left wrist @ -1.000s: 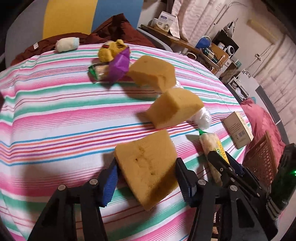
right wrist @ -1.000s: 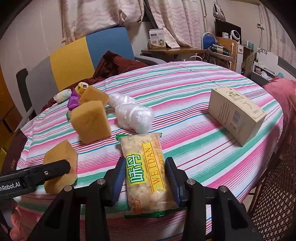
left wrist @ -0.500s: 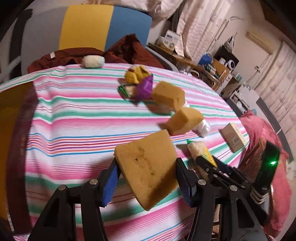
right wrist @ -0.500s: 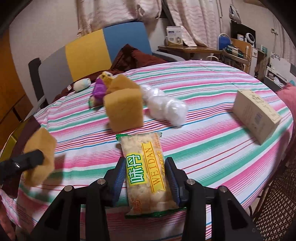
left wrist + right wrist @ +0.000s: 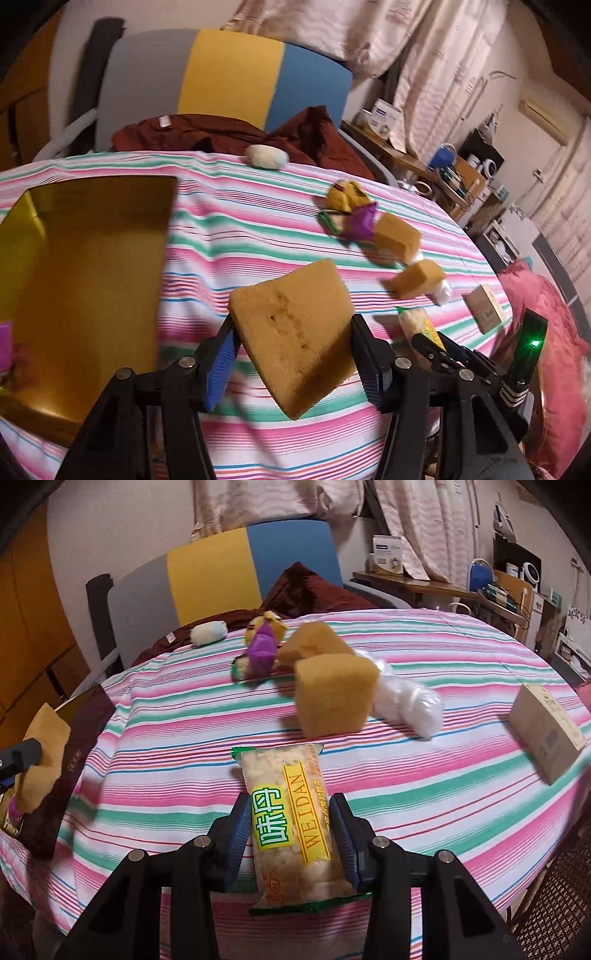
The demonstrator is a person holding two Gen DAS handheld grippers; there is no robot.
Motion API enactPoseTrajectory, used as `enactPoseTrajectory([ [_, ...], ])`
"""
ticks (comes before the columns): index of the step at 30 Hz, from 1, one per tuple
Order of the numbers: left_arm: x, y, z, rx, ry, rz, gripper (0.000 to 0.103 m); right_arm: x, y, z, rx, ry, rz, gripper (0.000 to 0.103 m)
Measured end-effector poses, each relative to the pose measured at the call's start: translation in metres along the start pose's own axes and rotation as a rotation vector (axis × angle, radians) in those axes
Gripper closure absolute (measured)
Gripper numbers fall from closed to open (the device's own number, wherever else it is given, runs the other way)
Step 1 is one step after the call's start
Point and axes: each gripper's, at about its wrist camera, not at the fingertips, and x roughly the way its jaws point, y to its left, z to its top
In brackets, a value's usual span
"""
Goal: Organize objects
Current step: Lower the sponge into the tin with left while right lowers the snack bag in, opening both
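My left gripper (image 5: pixel 291 350) is shut on a tan sponge (image 5: pixel 295 332), held tilted above the striped table (image 5: pixel 221 236). A gold box (image 5: pixel 85 277) lies open at the table's left edge, close beside the sponge. My right gripper (image 5: pixel 291 830) is shut on a snack packet (image 5: pixel 291 808) with yellow and green print, lifted over the table's near edge. The right wrist view also catches the left gripper's sponge (image 5: pixel 40 757) at far left, over the box. Two more tan sponges (image 5: pixel 332 698) sit mid-table by a white plastic bundle (image 5: pixel 406 701).
A purple paper shape (image 5: pixel 262 646), a yellow toy (image 5: pixel 347 195) and a green-edged packet cluster at the far side. A pale fuzzy roll (image 5: pixel 267 157) lies near the table's back edge. A cardboard carton (image 5: pixel 546 731) rests at right. A chair with dark red cloth (image 5: pixel 229 129) stands behind.
My left gripper has carried its sponge leftward and up, so the gold box has come into view. My right gripper has shifted left with the snack packet. Both grips are unchanged.
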Motion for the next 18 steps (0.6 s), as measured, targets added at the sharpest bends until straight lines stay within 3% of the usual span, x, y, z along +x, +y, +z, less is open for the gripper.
enactPoseTrajectory([
  [18,-0.034,0.116,-0.003,-0.138,0.021,0.132,0.044,-0.014,0.073,0.023,-0.102,-0.046,0.122,0.06],
])
